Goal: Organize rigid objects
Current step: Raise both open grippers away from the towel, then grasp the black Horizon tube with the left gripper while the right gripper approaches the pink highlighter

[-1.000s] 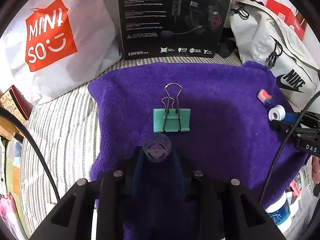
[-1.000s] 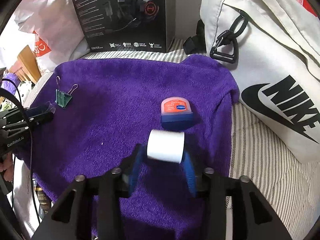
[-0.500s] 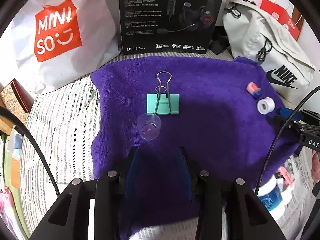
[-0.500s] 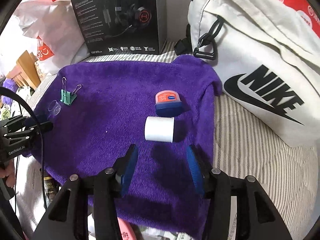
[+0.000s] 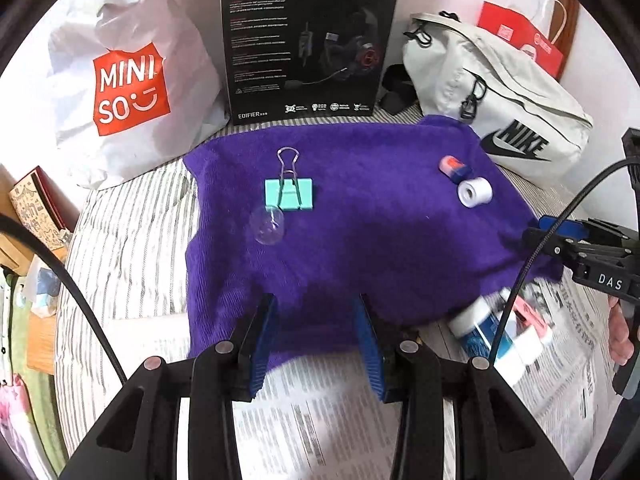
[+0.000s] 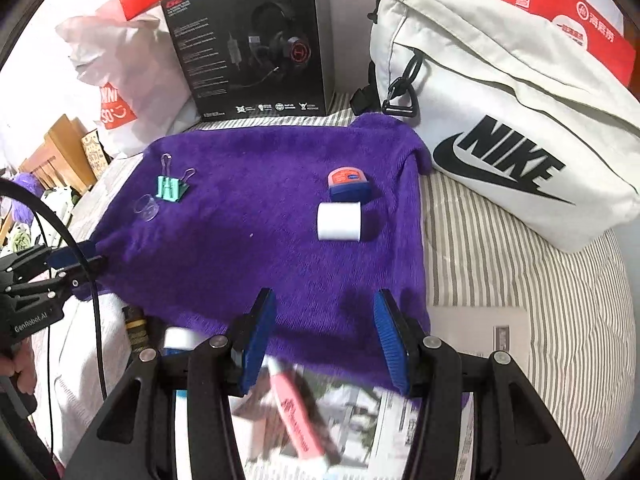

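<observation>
On the purple towel [image 5: 380,240] lie a mint-green binder clip [image 5: 289,194] and, just in front of it, a small clear plastic cup [image 5: 267,226]. To the right lie a white roll [image 5: 475,192] and a pink-lidded blue jar [image 5: 453,167]. My left gripper [image 5: 316,344] hovers open over the towel's near edge, nothing between its blue pads. In the right wrist view the roll [image 6: 340,222] lies on its side in front of the jar [image 6: 349,184], with the clip [image 6: 172,188] and cup [image 6: 147,208] far left. My right gripper [image 6: 326,340] is open and holds nothing.
A black headset box [image 5: 308,40], a white Miniso bag [image 5: 128,80] and a white Nike bag [image 6: 500,120] stand behind the towel. Newspaper [image 5: 320,420], a pink marker [image 6: 298,420] and a white-and-blue bottle [image 5: 476,324] lie at its near edge on a striped sheet [image 6: 500,260].
The left gripper let go of the clear cup and the right one let go of the white roll. Both have pulled back and up from the towel, jaws open.
</observation>
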The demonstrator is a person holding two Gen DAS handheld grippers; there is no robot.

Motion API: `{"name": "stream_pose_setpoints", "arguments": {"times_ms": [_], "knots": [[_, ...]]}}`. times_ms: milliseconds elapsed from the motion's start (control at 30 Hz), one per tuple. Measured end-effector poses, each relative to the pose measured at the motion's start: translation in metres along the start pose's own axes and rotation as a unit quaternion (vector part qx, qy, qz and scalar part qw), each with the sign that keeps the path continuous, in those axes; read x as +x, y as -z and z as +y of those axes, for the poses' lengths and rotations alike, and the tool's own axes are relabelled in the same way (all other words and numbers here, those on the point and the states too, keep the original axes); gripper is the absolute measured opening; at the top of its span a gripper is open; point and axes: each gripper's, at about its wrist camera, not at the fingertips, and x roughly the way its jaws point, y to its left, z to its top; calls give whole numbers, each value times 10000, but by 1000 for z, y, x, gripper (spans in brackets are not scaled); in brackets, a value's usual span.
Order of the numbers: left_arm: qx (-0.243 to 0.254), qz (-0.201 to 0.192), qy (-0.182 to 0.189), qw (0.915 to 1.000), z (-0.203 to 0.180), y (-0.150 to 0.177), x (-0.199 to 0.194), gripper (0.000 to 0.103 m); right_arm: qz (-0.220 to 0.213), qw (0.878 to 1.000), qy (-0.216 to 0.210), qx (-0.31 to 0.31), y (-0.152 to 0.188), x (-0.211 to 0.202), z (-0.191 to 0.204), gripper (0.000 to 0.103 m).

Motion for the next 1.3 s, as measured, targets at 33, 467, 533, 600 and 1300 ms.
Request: {"name": "stream_pose_setpoints", "arguments": {"times_ms": [33,467,533,600,1300], "knots": [[7,0,-3,10000,-1,2,-2,38,-22,10000,2,6,3,-4,1,51],[-96,115,157,9998,-17,39,-7,38,7,9998,-47,185,41,-28,1,51],[-81,161,203,9996,-21,44,-4,38,-18,9997,-70,232,46,-32,-1,51],[-68,216,214,9995,-25,47,1,38,-35,9996,-89,279,50,-36,-2,51],[149,404,287,9987,-60,55,18,38,-37,9994,-35,347,77,-52,-8,51]]}}
